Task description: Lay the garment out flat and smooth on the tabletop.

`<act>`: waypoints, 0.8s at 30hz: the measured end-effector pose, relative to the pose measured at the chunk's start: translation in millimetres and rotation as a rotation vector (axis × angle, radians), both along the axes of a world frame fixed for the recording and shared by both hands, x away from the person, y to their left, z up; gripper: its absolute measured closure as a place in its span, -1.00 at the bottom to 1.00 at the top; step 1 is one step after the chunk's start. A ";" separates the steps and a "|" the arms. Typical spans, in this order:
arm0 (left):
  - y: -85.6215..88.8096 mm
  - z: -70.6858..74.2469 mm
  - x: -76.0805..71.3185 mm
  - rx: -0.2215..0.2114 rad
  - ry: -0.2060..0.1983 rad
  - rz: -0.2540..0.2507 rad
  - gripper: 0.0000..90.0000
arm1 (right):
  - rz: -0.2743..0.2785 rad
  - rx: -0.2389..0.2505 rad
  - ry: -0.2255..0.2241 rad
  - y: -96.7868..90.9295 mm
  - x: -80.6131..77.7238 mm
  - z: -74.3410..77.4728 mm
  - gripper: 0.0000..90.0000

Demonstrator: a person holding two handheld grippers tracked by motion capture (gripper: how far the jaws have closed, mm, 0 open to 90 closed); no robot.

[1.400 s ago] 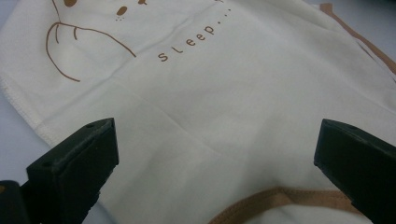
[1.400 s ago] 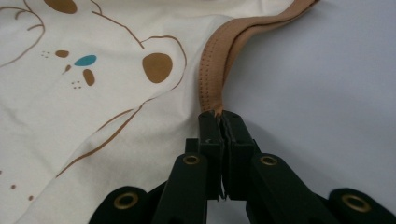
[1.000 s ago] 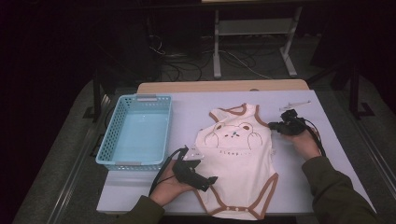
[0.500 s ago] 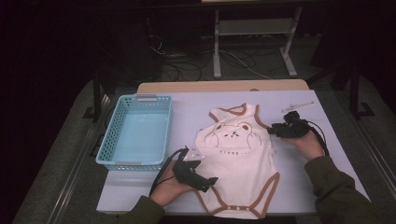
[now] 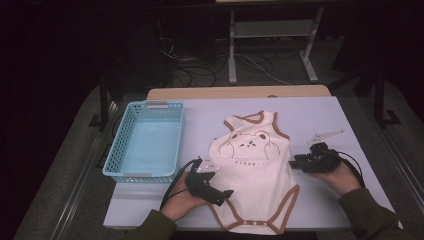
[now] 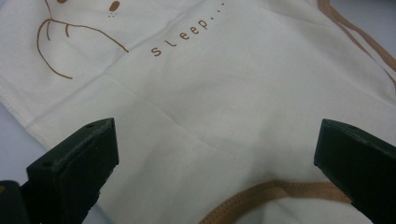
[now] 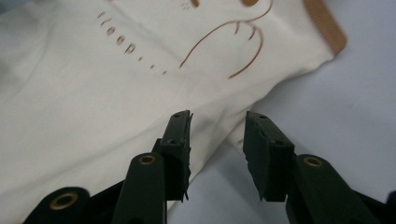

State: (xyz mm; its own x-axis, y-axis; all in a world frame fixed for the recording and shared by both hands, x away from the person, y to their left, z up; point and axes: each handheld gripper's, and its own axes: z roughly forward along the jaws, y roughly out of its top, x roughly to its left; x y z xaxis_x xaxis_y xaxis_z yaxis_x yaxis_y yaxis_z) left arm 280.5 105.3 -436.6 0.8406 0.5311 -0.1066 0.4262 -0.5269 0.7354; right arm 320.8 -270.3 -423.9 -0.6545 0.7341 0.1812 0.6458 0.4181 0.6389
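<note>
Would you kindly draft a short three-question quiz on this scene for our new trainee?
1. True or false: the baby bodysuit lies inside the blue basket.
2. Which word is printed on the bodysuit?
3. The right gripper has its jaws: A) clamped on cloth, B) apart at the bodysuit's edge, C) over the basket.

Key: 1. False; it lies flat on the table, beside the basket. 2. "Sleep". 3. B; they have just been opening, gripping nothing.

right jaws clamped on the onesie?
No: in the right gripper view the right gripper stands open over the edge of the onesie.
</note>
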 end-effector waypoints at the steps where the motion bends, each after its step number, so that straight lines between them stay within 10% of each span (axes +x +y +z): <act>1: -0.1 -0.1 -0.1 -0.001 0.000 0.001 -1.00 | 0.003 0.003 0.006 -0.1 -4.4 -0.9 0.36; 11: -1.2 -0.9 -0.4 -0.013 0.003 0.013 -1.00 | 0.026 -0.016 0.049 -3.5 -40.5 -9.3 0.47; 24: -0.7 0.3 0.3 0.000 -0.002 0.001 -1.00 | 0.071 -0.074 0.072 2.5 -47.2 -12.4 0.93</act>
